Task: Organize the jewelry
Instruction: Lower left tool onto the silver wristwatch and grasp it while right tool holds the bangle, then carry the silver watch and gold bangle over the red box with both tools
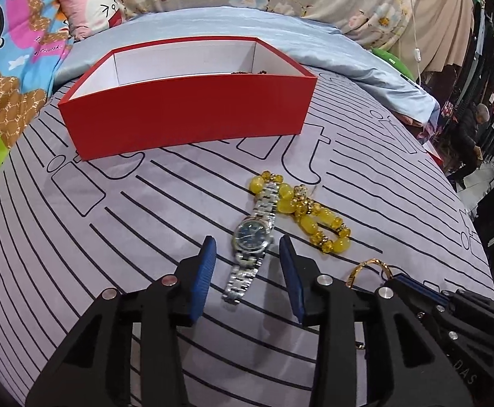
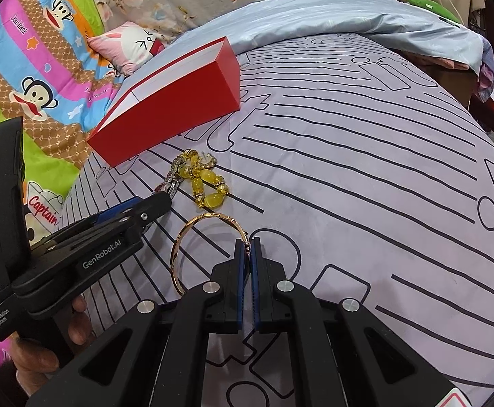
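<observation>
Left wrist view: the left gripper (image 1: 247,247) stands wide open, its blue pads either side of the silver watch (image 1: 252,237), which lies flat on the striped lilac sheet (image 1: 111,237) with its dial between the fingertips, untouched. Touching the strap's far end lies the yellow bead bracelet (image 1: 301,210). Farther off, left of centre, sits the red box (image 1: 185,118), open-topped; something dark inside looks like beads, though little shows. From the right wrist, the right gripper (image 2: 247,242) is pinched nearly closed on the gold bangle (image 2: 192,234), gripping its right rim.
</observation>
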A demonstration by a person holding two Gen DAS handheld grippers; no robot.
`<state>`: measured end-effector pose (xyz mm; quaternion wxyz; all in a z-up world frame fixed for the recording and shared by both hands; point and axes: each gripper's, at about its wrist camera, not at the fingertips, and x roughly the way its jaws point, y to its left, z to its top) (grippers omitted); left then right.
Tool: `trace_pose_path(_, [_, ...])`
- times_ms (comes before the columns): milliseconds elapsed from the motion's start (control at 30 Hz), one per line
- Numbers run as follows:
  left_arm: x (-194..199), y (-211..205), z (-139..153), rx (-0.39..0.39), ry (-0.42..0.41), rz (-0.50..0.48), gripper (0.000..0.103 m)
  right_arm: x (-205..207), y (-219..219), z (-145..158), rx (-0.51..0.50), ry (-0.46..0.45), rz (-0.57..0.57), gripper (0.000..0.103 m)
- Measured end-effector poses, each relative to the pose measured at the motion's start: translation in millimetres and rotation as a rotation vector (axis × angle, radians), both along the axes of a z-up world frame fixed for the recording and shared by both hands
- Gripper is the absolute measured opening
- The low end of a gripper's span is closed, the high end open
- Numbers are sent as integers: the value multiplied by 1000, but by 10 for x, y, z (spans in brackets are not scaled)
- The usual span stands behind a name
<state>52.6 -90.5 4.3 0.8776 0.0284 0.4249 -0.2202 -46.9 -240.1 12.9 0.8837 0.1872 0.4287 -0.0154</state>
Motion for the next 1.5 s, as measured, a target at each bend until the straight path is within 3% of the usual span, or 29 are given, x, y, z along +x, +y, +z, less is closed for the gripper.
trace_pose_path(100, [-21,-28,-2,-1,2,-8,23,8,7,1,0,-1,1,4])
trace_pose_path(267, [-16,30,6,-46,30,-11,23,13,10,6,3,-1,1,4])
trace_pose_path(367, [-5,83,21,-77,37,10,58,27,11,10,0,0,3,4])
trace_pose_path(400, [-6,92,34,-75,23,25,62,34,12,11,2,1,4,4])
trace_pose_path(467, [15,73,38,-66,17,28,62,27,12,11,3,0,2,4])
trace_pose_path(567, [44,15,0,-44,23,27,52,46,5,16,5,-1,2,4])
trace_pose_path(633, [27,-20,2,-22,9,15,34,57,8,18,6,-1,3,4])
trace_pose_path(700, [22,-42,5,-17,9,8,25,69,4,18,9,-1,5,4])
trace_pose_path(967, [-39,85,105,-59,10,13,25,158,83,167,-8,-31,33,4])
trace_pose_path(1500, [22,551,687,-107,-59,81,25,413,211,633,-35,-127,76,4])
